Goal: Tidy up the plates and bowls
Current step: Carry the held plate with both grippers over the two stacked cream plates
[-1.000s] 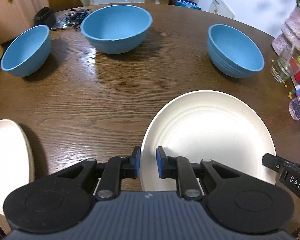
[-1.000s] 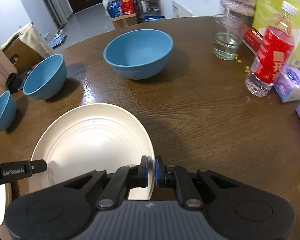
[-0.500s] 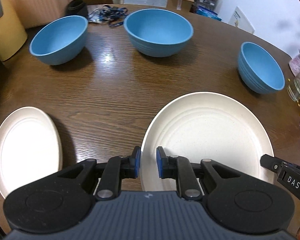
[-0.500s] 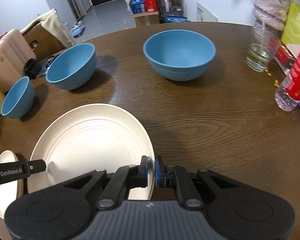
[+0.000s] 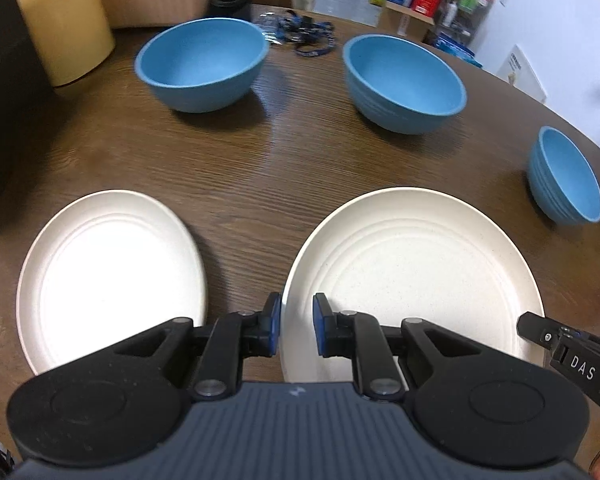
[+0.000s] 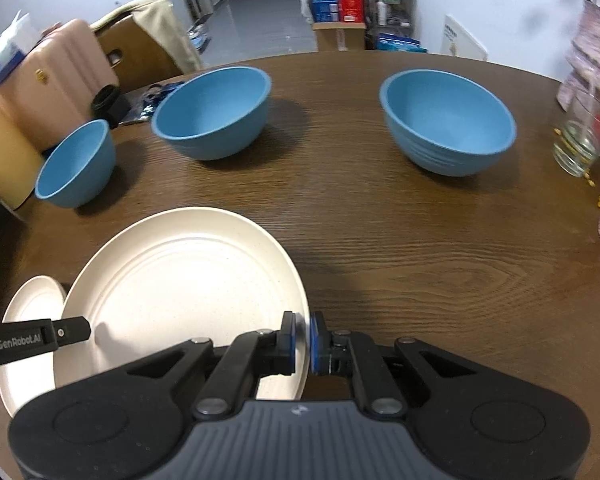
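Large plate (image 5: 412, 272) gripped at opposite rims: left claw (image 5: 296, 330) clenched on near-left edge, right claw (image 6: 302, 342) clenched on right edge. Small plate (image 5: 108, 276) just beside; bare tabletop (image 6: 440, 264) rightward.

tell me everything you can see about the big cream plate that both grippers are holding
The large plate is round, cream-white and faintly speckled, matte like plastic or composite, with concentric ridges inside and nothing on it. The left gripper clamps its left rim, the right gripper its right rim. It appears lifted above the wooden table, to the right of a smaller cream plate.
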